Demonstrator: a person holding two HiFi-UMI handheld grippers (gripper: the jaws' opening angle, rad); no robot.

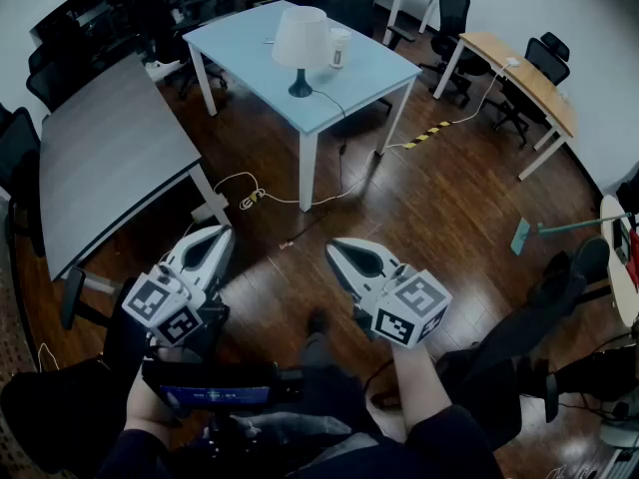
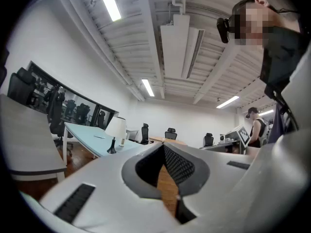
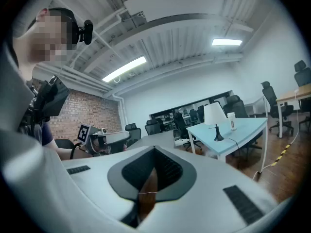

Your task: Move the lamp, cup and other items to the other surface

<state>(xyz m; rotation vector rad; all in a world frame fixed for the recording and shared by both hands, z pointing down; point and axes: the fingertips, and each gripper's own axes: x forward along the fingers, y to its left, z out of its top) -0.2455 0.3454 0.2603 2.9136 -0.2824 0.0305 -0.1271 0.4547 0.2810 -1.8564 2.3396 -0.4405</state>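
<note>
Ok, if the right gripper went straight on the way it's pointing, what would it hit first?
Most likely the grey table, straight ahead of the right gripper. The gripper seems slightly above the tabletop, so it might skim over toward the black office chairs behind; depth is unclear.

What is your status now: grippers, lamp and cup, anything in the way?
Left gripper and right gripper shut, empty. Lamp and cup stand on the light blue table, untouched. Lamp's cord trails down to the floor, may snag.
</note>
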